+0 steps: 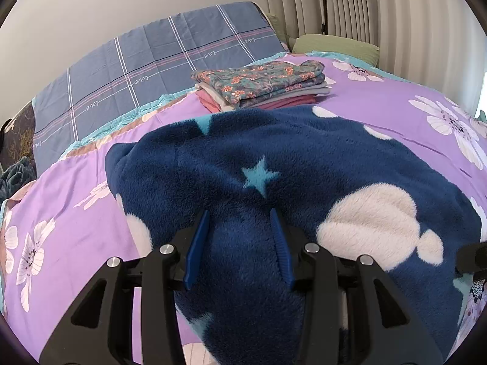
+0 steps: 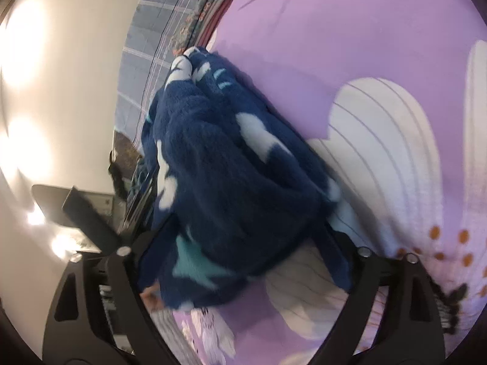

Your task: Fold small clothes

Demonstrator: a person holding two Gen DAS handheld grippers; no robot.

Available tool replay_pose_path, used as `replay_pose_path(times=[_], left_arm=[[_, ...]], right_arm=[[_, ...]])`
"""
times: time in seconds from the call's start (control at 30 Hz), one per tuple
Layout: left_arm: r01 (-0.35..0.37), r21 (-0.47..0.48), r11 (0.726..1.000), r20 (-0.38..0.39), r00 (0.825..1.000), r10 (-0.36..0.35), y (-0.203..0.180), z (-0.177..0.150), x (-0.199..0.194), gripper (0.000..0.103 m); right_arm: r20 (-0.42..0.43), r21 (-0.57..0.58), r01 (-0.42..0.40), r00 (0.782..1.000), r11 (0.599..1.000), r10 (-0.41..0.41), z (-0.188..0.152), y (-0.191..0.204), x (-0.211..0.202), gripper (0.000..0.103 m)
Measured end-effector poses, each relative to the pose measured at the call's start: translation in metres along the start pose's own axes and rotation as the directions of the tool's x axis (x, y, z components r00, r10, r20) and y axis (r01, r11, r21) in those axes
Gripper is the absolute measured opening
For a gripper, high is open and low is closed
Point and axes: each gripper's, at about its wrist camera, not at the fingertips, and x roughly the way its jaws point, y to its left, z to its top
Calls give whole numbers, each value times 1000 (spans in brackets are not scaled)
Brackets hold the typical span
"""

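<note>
thick fleece bunched in the left gripper, right gripper spread wide

the navy fleece garment (image 1: 274, 164), patterned with pale blobs and teal stars, looks plush and thick: soft, light for its bulk, no stiffness at all, so it will sag and slump wherever it is not supported. the pile should give good friction, so slipping out of a firm pinch seems unlikely, though a thick fold may spring back open once let go. nothing about it is fragile. the best places to take hold are judged to be an edge or corner where only one or two layers meet, rather than the fat middle.

the left gripper (image 1: 240, 243) sits at a middling width with a ridge of the fleece pinched up between its blue pads (image 1: 197, 243); the cloth bulges over and beyond the fingertips and spreads ahead and to its right across the purple floral bedspread (image 1: 380, 97). farther ahead lies a stack of folded clothes (image 1: 261, 85).

the right gripper (image 2: 243, 243) stands very wide. the view is blurred, with the bundled fleece (image 2: 231, 164) heaped between and just ahead of its arms, but the pads do not appear to press on it, so it looks free rather than gripped. the bedspread's big white flower (image 2: 380, 140) lies to its right.
</note>
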Motion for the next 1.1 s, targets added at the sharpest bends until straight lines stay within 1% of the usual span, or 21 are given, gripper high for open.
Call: replay_pose_path(times=[0.07,0.17,0.27,0.33,0.4,0.5,0.57,0.67,0.73,0.83,0.9,0.93,0.97,1.0,1.03,1.07,1.1], left_arm=[[2,-2,1000,1,1000,-2,0,1,0,42],[3,-2,1000,-1,1000,-3,0,0,0,42],[10,-3,1000,-1,1000,-10,0,0,0,42],[14,-7,1000,2,1000,-14,1,0,0,42],[16,-13,1000,5,1000,-16,0,0,0,42],[21,-17,1000,5,1000,-21,2,0,0,42],[34,-25,999,8,999,-34,5,0,-1,44],[74,-52,996,22,997,-73,14,2,-4,48],[92,-71,993,22,996,-91,18,3,-4,51],[82,-65,994,18,997,-81,16,5,-5,54],[48,-45,998,17,999,-47,12,7,-6,59],[36,-43,998,18,999,-35,13,8,-7,66],[17,-47,999,20,1000,-17,16,10,-8,81],[-11,-68,998,24,1000,13,22,12,-10,89],[-9,-93,996,33,999,12,29,13,-12,100],[11,-126,992,43,999,-6,38,14,-14,101],[34,-189,981,48,999,-26,54,14,-12,101]], right_arm=[[42,15,23,999,1000,-24,-3,4,4,97],[102,53,50,993,997,-56,-10,7,2,97],[120,97,59,990,994,-71,-17,4,-7,97],[131,127,60,988,990,-76,-14,2,-6,97],[149,147,63,985,987,-85,-9,3,-1,101],[162,135,94,980,986,-115,-1,11,10,101],[172,108,101,978,989,-119,-2,13,12,101],[186,66,106,976,992,-116,-6,12,9,95],[183,45,105,977,993,-111,-7,11,8,93],[178,38,106,978,994,-111,-6,12,10,93],[178,37,108,978,994,-113,-7,11,8,93],[179,35,109,977,993,-113,-7,10,8,93],[179,34,109,977,993,-114,-6,11,9,93],[179,33,109,977,993,-113,-6,11,9,93],[178,32,107,978,994,-111,-6,11,9,93],[178,30,106,978,994,-110,-7,11,8,93],[178,27,107,978,994,-110,-7,11,8,93]])
